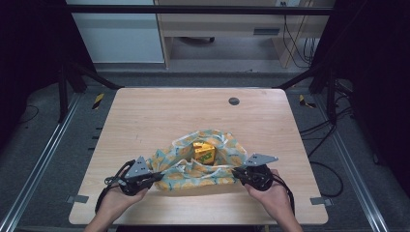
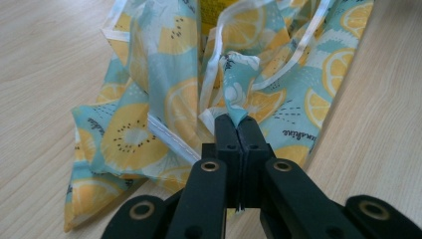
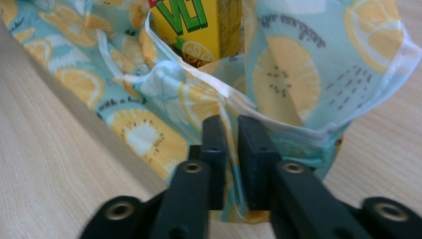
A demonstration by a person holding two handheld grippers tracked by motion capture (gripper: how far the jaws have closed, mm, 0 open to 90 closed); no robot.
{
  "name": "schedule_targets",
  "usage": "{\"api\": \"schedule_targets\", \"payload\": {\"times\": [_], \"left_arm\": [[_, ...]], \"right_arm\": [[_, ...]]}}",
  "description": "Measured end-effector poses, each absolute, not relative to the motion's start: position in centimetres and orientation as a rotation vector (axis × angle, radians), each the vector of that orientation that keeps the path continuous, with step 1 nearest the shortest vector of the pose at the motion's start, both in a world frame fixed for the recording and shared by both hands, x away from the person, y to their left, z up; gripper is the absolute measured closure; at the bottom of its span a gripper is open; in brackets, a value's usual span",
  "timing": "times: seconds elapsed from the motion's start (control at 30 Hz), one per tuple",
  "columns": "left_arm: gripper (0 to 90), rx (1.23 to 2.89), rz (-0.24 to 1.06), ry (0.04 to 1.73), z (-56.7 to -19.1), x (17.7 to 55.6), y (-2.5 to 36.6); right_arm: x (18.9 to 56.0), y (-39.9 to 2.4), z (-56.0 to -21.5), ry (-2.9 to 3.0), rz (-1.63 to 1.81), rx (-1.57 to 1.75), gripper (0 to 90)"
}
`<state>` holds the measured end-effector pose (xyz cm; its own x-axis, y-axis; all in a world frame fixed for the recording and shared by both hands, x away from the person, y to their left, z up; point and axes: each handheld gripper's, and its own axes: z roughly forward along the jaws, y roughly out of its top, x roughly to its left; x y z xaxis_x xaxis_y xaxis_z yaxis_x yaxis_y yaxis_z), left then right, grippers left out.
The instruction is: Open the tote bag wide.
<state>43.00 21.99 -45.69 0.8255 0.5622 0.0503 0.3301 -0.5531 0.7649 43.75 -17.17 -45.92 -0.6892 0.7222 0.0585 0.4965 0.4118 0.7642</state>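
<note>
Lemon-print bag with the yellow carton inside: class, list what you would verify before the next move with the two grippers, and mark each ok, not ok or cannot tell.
1. Left gripper clamped on the bag: ok; a fold of the fabric is pinched between its closed jaws.
2. Right gripper gripping the bag's edge: not ok; the edge runs between the jaws, but a gap shows beside it.
3. Yellow carton inside the bag: ok; it stands in the open mouth.
4. Carton upright: cannot tell; its base is hidden by fabric.
5. Bag resting on the table: ok; it lies near the front edge with bare wood around it.
</note>
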Motion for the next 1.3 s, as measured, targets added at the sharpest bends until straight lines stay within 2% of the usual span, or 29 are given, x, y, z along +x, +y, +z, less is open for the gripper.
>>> {"api": "schedule_targets", "payload": {"times": [0.1, 0.23, 0.4, 0.43, 0.47, 0.53, 0.6, 0.73, 0.77, 0.83, 0.87, 0.9, 0.93, 1.0, 1.07, 1.3], "left_arm": [[89.8, 2.21, 0.383, 0.646, -45.8, 42.9, 21.9], [89.8, 2.193, 0.394, 0.658, -45.7, 43.0, 22.2], [89.8, 2.174, 0.404, 0.67, -45.5, 43.1, 22.6], [89.8, 2.171, 0.404, 0.671, -45.5, 43.1, 22.6], [89.8, 2.17, 0.406, 0.672, -45.5, 43.1, 22.6], [89.8, 2.17, 0.407, 0.668, -45.5, 43.1, 22.6], [89.8, 2.169, 0.407, 0.662, -45.4, 43.0, 22.5], [89.9, 2.173, 0.42, 0.654, -45.4, 42.9, 22.5], [89.8, 2.171, 0.42, 0.654, -45.3, 42.9, 22.5], [89.8, 2.168, 0.419, 0.65, -45.3, 42.9, 22.6], [89.8, 2.169, 0.421, 0.649, -45.3, 42.9, 22.6], [89.9, 2.168, 0.423, 0.649, -45.2, 42.9, 22.6], [89.9, 2.168, 0.424, 0.648, -45.2, 43.0, 22.7], [89.8, 2.167, 0.433, 0.65, -45.2, 43.1, 22.6], [89.8, 2.164, 0.445, 0.653, -45.0, 43.3, 22.6], [89.8, 2.138, 0.483, 0.669, -44.6, 44.4, 22.4]], "right_arm": [[43.8, -17.1, -45.1, 2.371, 1.148, 1.041, 64.2], [43.9, -17.0, -43.4, 2.345, 1.154, 0.996, 54.3], [45.3, -16.2, -41.1, 2.311, 1.132, 0.935, 45.6], [45.3, -16.2, -41.1, 2.311, 1.132, 0.935, 45.6], [46.1, -15.9, -40.8, 2.3, 1.119, 0.933, 41.3], [46.7, -15.7, -40.7, 2.294, 1.109, 0.933, 39.5], [48.2, -14.9, -40.9, 2.303, 1.071, 0.932, 33.9], [49.3, -14.2, -41.3, 2.335, 1.032, 0.94, 31.9], [49.6, -14.1, -41.4, 2.349, 1.015, 0.936, 33.9], [50.1, -13.7, -41.7, 2.376, 0.98, 0.931, 44.4], [50.2, -13.6, -41.7, 2.379, 0.964, 0.92, 52.9], [50.3, -13.6, -41.6, 2.372, 0.982, 0.916, 66.4], [50.3, -13.6, -41.6, 2.372, 0.982, 0.916, 66.4], [50.6, -13.8, -41.3, 2.359, 1.004, 0.934, 75.8], [51.2, -14.0, -41.1, 2.341, 1.019, 0.972, 80.2], [54.1, -14.7, -41.3, 2.3, 1.067, 1.097, 86.7]]}}
